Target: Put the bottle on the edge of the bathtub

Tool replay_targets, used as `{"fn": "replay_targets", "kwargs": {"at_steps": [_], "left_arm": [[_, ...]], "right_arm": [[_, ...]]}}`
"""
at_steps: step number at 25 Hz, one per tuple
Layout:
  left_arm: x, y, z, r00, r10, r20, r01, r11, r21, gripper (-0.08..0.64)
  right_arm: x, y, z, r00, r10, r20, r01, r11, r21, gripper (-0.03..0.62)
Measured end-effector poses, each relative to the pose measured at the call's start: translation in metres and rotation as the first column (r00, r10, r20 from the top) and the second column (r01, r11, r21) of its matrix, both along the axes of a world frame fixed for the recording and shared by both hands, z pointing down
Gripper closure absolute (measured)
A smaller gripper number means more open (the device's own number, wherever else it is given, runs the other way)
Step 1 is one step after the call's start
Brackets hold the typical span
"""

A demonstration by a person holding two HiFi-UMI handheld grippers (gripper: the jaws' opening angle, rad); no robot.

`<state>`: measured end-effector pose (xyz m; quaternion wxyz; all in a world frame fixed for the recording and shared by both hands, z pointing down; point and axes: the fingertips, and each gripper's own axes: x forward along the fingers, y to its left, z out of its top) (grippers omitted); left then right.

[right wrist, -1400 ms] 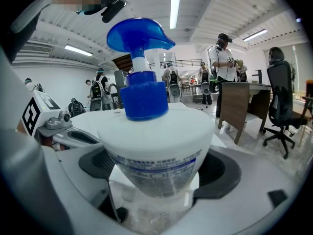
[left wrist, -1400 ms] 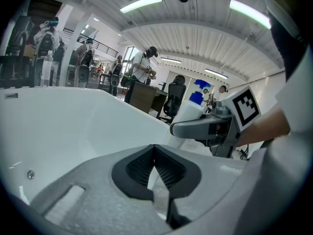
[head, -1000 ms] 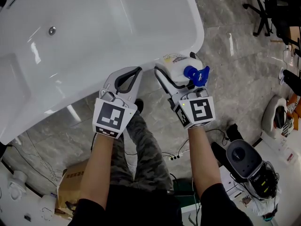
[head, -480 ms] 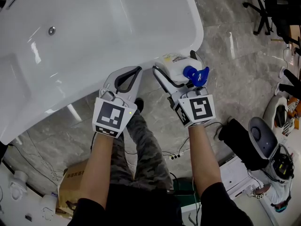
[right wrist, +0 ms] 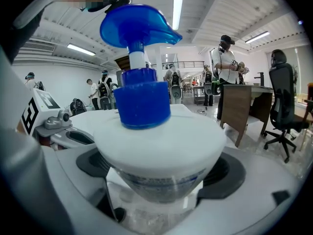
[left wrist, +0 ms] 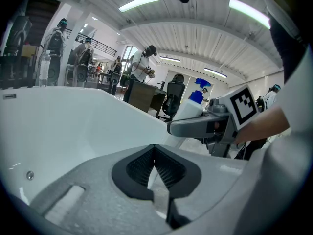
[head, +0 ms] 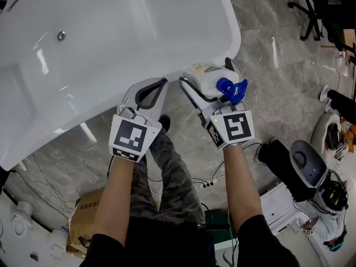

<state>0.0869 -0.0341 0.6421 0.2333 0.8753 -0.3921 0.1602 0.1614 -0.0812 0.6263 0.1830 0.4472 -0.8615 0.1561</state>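
Observation:
A white bottle (head: 208, 74) with a blue pump (head: 231, 88) appears to stand on the rim (head: 67, 121) of the white bathtub, at its front right corner. My right gripper (head: 206, 71) reaches around the bottle, one jaw on each side. Its jaws have just been opening, and the pads stand slightly off the bottle's sides (right wrist: 161, 146). My left gripper (head: 163, 83) hovers over the rim just left of the bottle, shut and holding nothing. From the left gripper view the bottle (left wrist: 188, 109) shows beyond the right gripper's jaw.
The tub's basin with its drain (head: 61, 36) fills the upper left. Grey tiled floor lies below and right, with cables (head: 206, 182), a cardboard box (head: 89, 216), a grey device (head: 303, 163) and an office chair (head: 325, 10). People stand in the background.
The right gripper's jaws have spread slightly wider around the bottle. Both hands stay in place. At the lower right, the grey device has shifted across the floor.

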Motion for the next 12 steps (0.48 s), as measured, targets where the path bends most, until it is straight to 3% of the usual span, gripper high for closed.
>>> {"fn": "replay_targets", "kwargs": {"at_steps": [12], "left_arm": [[-0.0005,-0.0014,-0.0018,1.000,0.000,0.000,0.000,1.000,0.004,0.551]], "right_arm": [[-0.0058,-0.0025,-0.0018,0.999,-0.032,-0.009,0.032,0.999,0.001,0.058]]}}
